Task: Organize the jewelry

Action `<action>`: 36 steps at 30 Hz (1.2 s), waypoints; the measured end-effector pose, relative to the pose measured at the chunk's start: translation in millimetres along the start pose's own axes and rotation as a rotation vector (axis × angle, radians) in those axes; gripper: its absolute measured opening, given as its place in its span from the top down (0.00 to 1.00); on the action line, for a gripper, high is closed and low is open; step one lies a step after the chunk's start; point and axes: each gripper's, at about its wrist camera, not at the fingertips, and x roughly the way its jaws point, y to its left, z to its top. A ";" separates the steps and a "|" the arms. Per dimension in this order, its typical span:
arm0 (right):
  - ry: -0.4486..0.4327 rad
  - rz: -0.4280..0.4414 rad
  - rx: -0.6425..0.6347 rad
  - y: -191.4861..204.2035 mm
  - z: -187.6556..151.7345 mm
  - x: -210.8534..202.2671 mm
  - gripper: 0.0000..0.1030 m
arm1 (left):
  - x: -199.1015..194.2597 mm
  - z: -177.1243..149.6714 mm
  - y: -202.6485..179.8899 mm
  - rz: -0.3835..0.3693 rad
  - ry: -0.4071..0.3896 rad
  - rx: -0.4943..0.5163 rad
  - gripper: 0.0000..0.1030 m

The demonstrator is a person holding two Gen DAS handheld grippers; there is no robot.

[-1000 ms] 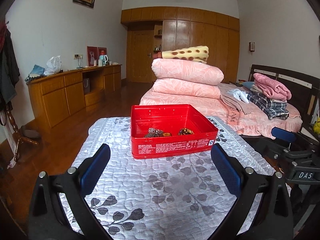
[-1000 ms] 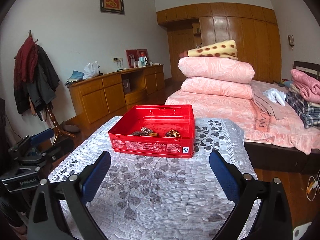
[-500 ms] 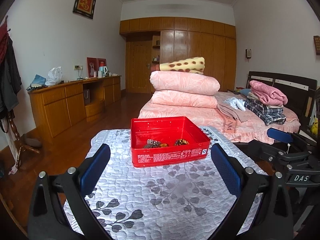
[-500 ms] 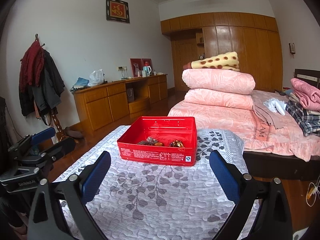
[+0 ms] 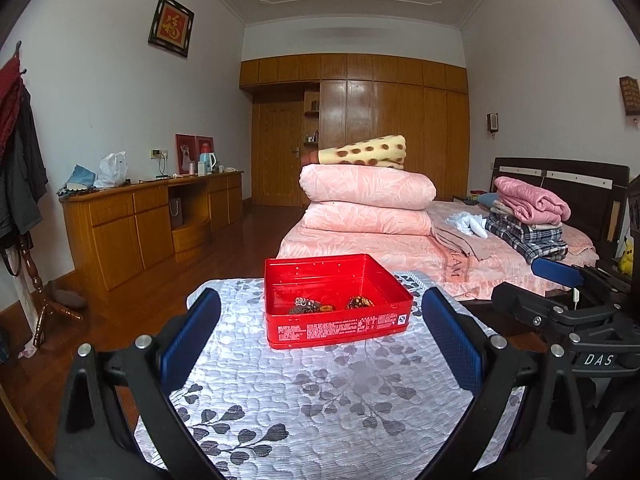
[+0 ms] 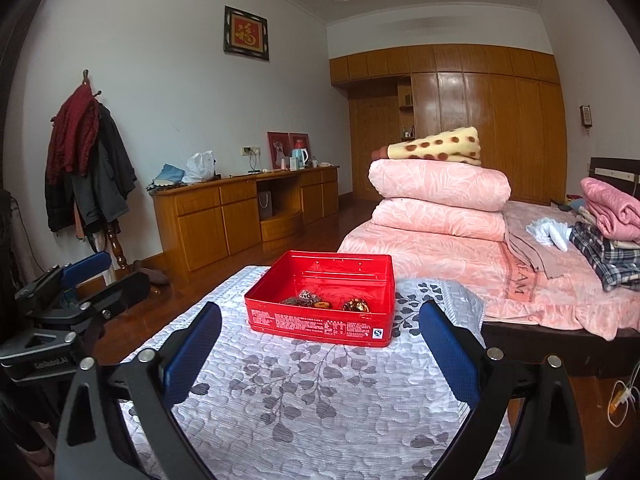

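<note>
— What do we have at our grippers?

— Our left gripper [image 5: 320, 336] is spread wide with nothing between its blue pads [image 5: 192, 338], above the near part of the desk [image 5: 328, 400] with its grey leaf-print cover. Our right gripper [image 6: 320, 338] is likewise wide apart and empty, beside it on the right.

— And the jewelry?

— We see the red tin [image 5: 336, 300] toward the desk's far edge, lid off. The jewelry [image 5: 306, 305] lies inside by its near wall: a dark tangled cluster at left, a gold-and-dark piece [image 5: 360, 303] at right. Neither gripper touches the tin.

— Beyond it?

— The bed [image 6: 460, 248] with folded pink quilts.
</note>
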 end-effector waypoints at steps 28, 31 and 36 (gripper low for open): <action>-0.013 0.010 -0.006 6.0 3.5 -4.4 0.06 | -4.9 -1.1 -1.1 0.000 -0.004 0.017 0.05; -0.014 0.011 -0.006 6.2 2.6 -4.7 0.06 | -5.2 -0.9 -0.7 -0.001 -0.004 0.017 0.05; -0.014 0.011 -0.006 6.4 2.7 -4.7 0.06 | -5.2 -0.9 -0.8 -0.001 -0.004 0.017 0.05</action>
